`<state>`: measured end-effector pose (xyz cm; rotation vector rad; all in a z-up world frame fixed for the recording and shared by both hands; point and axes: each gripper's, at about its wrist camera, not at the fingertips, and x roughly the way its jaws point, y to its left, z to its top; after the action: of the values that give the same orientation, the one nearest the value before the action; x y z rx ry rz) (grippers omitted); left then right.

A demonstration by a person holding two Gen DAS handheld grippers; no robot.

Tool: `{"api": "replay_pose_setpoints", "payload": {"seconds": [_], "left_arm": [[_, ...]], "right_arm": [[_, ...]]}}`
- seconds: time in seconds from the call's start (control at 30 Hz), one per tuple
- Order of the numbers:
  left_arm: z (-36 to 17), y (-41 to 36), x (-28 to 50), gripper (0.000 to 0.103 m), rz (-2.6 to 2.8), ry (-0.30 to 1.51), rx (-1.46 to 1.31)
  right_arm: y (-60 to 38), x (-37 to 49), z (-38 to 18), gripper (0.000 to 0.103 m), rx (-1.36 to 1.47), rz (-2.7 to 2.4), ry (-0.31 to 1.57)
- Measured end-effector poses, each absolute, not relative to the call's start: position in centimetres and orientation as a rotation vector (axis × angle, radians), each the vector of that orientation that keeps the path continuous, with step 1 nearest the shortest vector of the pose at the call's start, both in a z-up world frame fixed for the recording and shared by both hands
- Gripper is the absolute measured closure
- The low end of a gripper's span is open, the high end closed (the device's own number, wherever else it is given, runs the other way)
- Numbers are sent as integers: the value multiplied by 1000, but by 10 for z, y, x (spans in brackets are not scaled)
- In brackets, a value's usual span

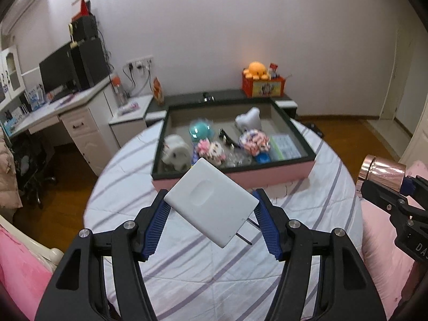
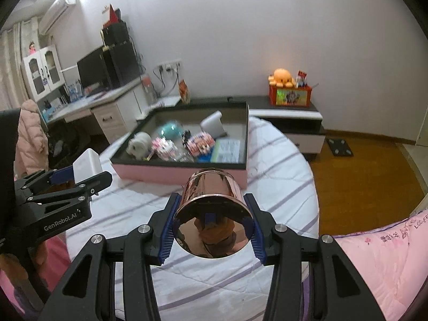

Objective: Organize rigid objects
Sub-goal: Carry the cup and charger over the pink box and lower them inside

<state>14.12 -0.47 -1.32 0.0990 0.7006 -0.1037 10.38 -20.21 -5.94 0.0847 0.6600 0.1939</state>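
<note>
I see a white power bank [image 1: 211,203], a mirror-bright rose-gold tin [image 2: 212,214], a pink tray [image 1: 267,175] with a dark rim, and a white bedsheet [image 1: 214,275] with grey-purple stripes. My hand-held gripper [image 1: 211,219] is black with blue pads [image 1: 157,227].

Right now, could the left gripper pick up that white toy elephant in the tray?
Probably not yet: the left gripper is already shut on a white flat box, so its jaws are full, though nothing blocks the way to the white toy elephant.
</note>
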Motion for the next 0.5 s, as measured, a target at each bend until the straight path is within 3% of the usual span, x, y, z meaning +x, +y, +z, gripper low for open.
{"api": "replay_pose_setpoints", "payload": {"seconds": [0.5], "left_arm": [[30,13,98,39,-90,545,73]], "right_arm": [[-188,47,-9,55,51,217,463]]}}
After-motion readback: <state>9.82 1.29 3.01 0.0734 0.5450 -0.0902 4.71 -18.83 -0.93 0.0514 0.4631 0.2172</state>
